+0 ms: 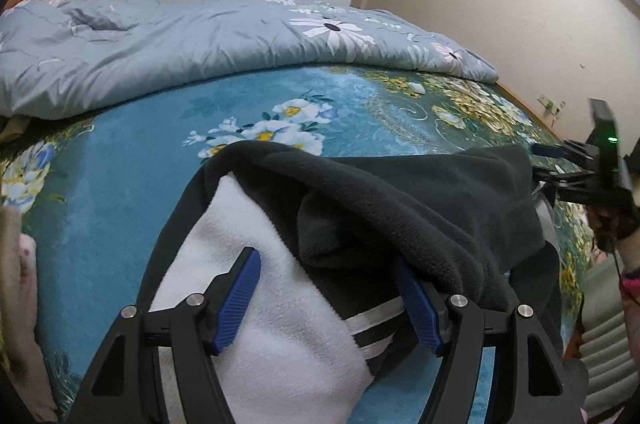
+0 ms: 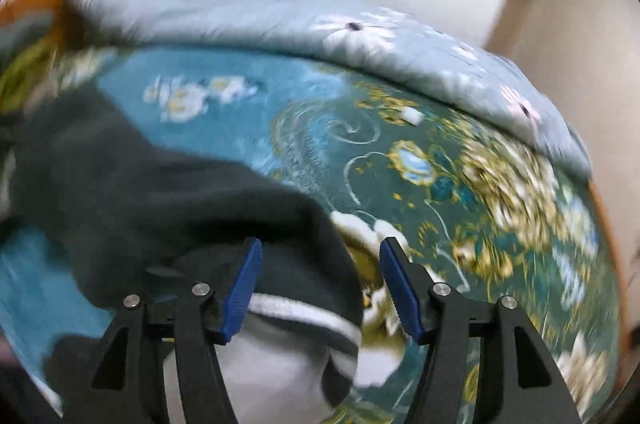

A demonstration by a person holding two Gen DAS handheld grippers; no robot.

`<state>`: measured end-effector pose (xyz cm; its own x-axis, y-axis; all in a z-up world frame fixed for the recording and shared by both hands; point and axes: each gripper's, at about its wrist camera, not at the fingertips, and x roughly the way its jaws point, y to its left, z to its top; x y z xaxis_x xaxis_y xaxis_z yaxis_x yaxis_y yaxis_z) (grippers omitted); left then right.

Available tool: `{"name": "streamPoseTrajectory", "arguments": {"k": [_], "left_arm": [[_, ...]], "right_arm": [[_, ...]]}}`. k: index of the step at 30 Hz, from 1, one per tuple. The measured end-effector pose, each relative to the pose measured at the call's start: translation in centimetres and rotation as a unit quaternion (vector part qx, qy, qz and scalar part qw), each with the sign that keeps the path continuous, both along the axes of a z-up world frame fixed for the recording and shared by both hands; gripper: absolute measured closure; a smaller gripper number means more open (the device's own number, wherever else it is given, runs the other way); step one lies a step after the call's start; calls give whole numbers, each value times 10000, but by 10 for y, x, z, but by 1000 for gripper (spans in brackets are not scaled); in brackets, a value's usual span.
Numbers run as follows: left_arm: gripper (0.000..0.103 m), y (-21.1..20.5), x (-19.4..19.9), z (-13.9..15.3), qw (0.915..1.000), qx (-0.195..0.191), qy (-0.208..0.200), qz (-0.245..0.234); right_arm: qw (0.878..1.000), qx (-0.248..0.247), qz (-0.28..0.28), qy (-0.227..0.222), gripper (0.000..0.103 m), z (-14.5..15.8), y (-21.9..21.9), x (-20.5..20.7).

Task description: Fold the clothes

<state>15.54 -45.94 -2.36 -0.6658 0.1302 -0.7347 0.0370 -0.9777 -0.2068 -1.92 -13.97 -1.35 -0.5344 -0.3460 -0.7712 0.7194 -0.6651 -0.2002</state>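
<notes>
The left gripper [image 1: 328, 298] is spread wide over the fleece [image 1: 400, 207], gripping nothing; dark folds drape over its right finger. The fleece lies on the blue floral bedspread [image 1: 120, 183], white lining up, with the quilt [image 1: 160, 51] behind. The right gripper [image 2: 320, 288], blurred, looks open above the fleece's striped hem.

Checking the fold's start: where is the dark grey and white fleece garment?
The dark grey and white fleece garment lies on the teal floral bedspread, under both open grippers.
</notes>
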Motion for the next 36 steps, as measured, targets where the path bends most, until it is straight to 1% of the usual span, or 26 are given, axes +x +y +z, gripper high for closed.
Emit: {"name": "streamPoseTrajectory", "arguments": {"k": [1,2,6,8,10,11,12,13,14,15,16,17,18,21,22,24,26,27,28,29,30,31,33,36], "left_arm": [[31,0,-2,-1,10000,-18,-25,-5],[31,1,-4,-1,10000,-23,-48,-11],[31,0,-10,-1,10000,52,-61,-32],[31,-1,-15,-1,9999,105,-59,-30],[31,-2,-19,-2,9999,153,-67,-20],[31,-3,-20,-2,9998,177,-60,-25],[31,-4,-19,-2,9998,211,-53,-24],[31,-6,-19,-2,9997,259,-44,-17],[31,-8,-19,-2,9995,321,-32,-3],[31,-10,-18,-1,9993,361,-20,13],[31,-11,-18,-1,9993,382,-9,31],[31,-12,-17,-1,9992,405,8,49],[31,-13,-16,0,9990,451,28,49],[31,-16,-15,3,9976,670,150,62],[31,-17,-14,4,9972,722,204,80],[31,-18,-12,6,9972,680,286,131],[37,-17,-11,8,9976,568,339,209],[46,-16,-10,10,9973,586,375,218],[59,-16,-8,12,9971,582,433,218],[66,-14,-5,15,9972,521,490,236],[82,-12,-3,17,9973,449,520,266],[88,-10,-1,19,9973,385,538,311],[91,-7,4,26,9969,280,613,401],[92,-10,18,54,9922,244,1073,579]], "right_arm": [[9999,55,84,-12,40,-5,-4,-4],[9999,-1,115,-70,40,-8,-7,-11],[9975,-529,255,-381,40,-14,-15,-33],[9958,-694,294,-522,40,-18,-20,-39],[9934,-877,237,-694,41,-21,-21,-40],[9909,-1030,177,-846,42,-23,-19,-41],[9871,-1219,81,-1036,54,-24,-16,-41],[9831,-1399,-10,-1181,70,-24,-12,-41],[9799,-1553,-95,-1248,77,-22,-8,-40],[9764,-1706,-181,-1315,88,-20,-3,-38],[9725,-1859,-267,-1381,92,-18,1,-37],[9672,-2057,-359,-1444,93,-14,7,-36],[9605,-2318,-445,-1474,94,-6,14,-34],[9453,-2880,-575,-1419,94,18,31,-25],[9434,-2956,-562,-1396,94,24,33,-21],[9408,-3069,-507,-1347,94,38,36,-11],[9409,-3094,-508,-1283,94,48,38,-4],[9409,-3100,-530,-1254,94,51,40,-1],[9404,-3113,-560,-1248,94,54,42,1],[9391,-3143,-599,-1251,94,57,44,4],[9378,-3174,-638,-1253,94,61,46,7],[9365,-3207,-677,-1247,94,65,48,10],[9340,-3278,-761,-1197,94,73,52,15],[9342,-3293,-926,-1013,95,93,54,22]]}}
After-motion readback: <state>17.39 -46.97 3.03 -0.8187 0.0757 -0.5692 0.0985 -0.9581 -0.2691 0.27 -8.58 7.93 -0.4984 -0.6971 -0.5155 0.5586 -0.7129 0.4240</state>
